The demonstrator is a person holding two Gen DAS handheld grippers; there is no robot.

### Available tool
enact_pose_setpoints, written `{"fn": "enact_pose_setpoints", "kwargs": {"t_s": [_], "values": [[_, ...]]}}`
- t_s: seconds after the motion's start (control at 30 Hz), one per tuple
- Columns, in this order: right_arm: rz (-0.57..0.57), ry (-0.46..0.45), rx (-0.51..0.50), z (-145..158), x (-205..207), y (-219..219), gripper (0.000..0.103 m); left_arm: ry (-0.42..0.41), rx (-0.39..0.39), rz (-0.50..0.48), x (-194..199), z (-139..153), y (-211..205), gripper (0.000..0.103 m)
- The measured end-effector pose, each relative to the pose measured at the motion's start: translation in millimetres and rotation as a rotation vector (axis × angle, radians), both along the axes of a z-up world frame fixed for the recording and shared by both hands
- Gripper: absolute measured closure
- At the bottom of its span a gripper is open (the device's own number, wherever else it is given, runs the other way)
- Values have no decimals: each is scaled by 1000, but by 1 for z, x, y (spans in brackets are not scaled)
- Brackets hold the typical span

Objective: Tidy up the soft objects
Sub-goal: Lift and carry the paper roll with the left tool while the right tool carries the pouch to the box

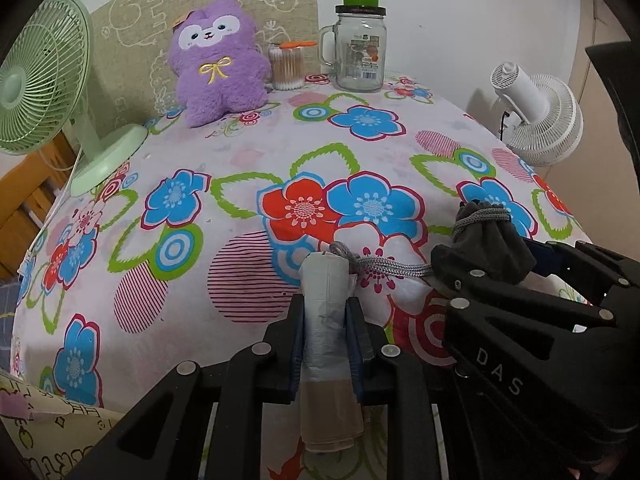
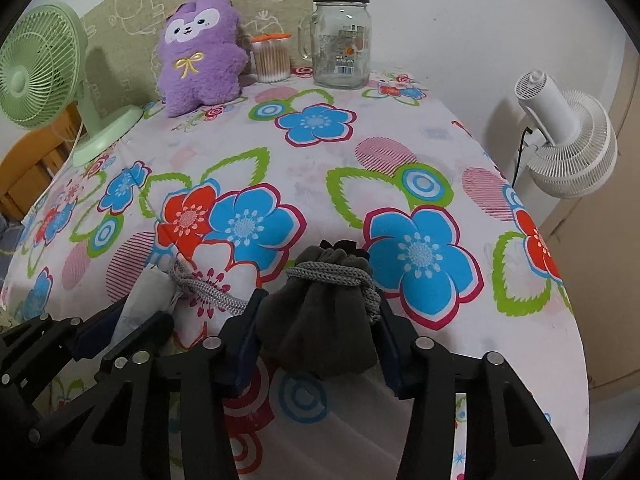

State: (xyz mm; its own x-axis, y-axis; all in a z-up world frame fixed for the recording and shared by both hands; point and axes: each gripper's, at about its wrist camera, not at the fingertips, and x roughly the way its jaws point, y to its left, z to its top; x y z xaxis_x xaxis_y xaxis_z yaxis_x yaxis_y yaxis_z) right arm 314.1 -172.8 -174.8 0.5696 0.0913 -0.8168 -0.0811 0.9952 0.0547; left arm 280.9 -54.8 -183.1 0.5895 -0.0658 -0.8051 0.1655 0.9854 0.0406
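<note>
Jar label (image 1: pixel 363 58) too small to read; roll's (image 1: pixel 326 320) sides behind fingers.

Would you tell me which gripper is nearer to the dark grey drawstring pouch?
Right. The right gripper has the dark grey pouch between its fingers; the left gripper, shut on a rolled white bag, sits beside it, joined only by the cord.

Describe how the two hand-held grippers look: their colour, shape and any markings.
Both are matte black plastic. The left hand-held gripper has angular ribbed fingers with dark blue pads and round silver fasteners. The right hand-held gripper is built the same way; in the left wrist view its side bears pale letters "DAS". No cables or sleeves show.
</note>
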Motion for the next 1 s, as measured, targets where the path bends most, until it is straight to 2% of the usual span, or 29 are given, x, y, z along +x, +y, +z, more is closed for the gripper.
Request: {"fn": "enact_pose_setpoints", "kwargs": {"t_s": [0.13, 0.33, 1.0], "values": [[6, 7, -1, 1, -5, 0, 59, 4, -2, -13, -4, 0, -2, 85], [31, -7, -14, 10, -21, 6, 62, 13, -15, -29, -16, 3, -5, 85], [53, -99, 2, 67, -96, 15, 62, -70, -25, -36, -83, 53, 4, 85]]}}
